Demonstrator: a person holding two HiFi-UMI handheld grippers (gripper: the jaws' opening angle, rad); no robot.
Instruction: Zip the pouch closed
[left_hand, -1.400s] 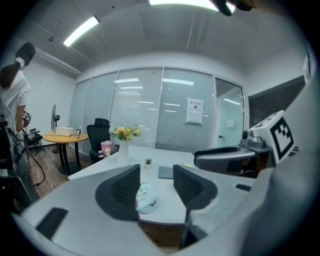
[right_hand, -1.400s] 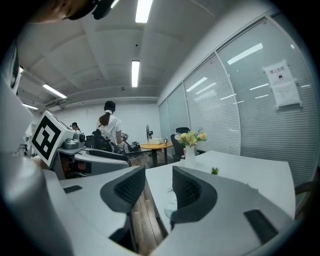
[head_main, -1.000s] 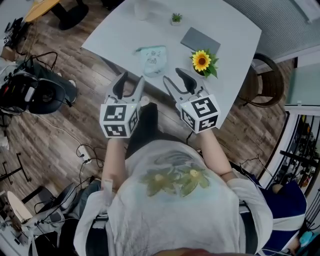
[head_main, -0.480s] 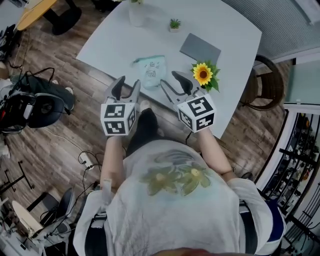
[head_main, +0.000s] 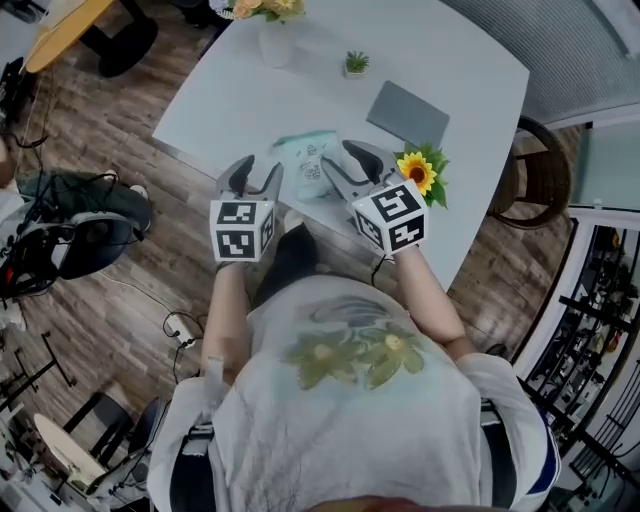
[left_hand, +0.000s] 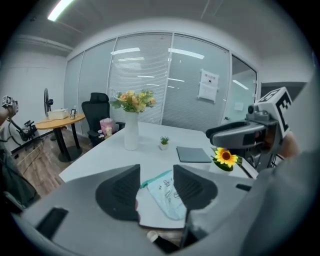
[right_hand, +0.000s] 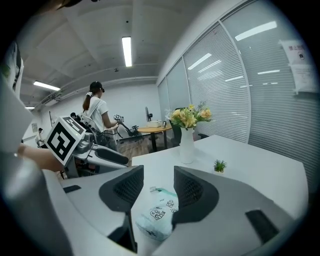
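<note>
– both of your grippers have come forward since a second ago: the left gripper (head_main: 258, 170) and the right gripper (head_main: 347, 165) now reach over the near edge of the table (head_main: 230, 95), where before they hung short of it.

– and the pouch?

– the pouch (head_main: 304, 160) lies flat on the table close to that edge, between your two grippers. your right gripper is just beside its right side, and your left is just off its left side.

– am i holding anything?

– no. in the left gripper view your jaws stand apart with nothing in them, and the pale green pouch shows through the gap, lying on the table beyond. the right gripper view shows the same: released, jaws wide, with the pouch and its small printed figures below and ahead of them, untouched.

– what else is up there?

– a sunflower (head_main: 420, 172) just right of your right gripper, a grey pad (head_main: 407, 113) behind it, a small potted plant (head_main: 356, 63) and a white vase (head_main: 277, 42) of flowers at the far side. i cannot tell whether the zip is open or closed.
</note>
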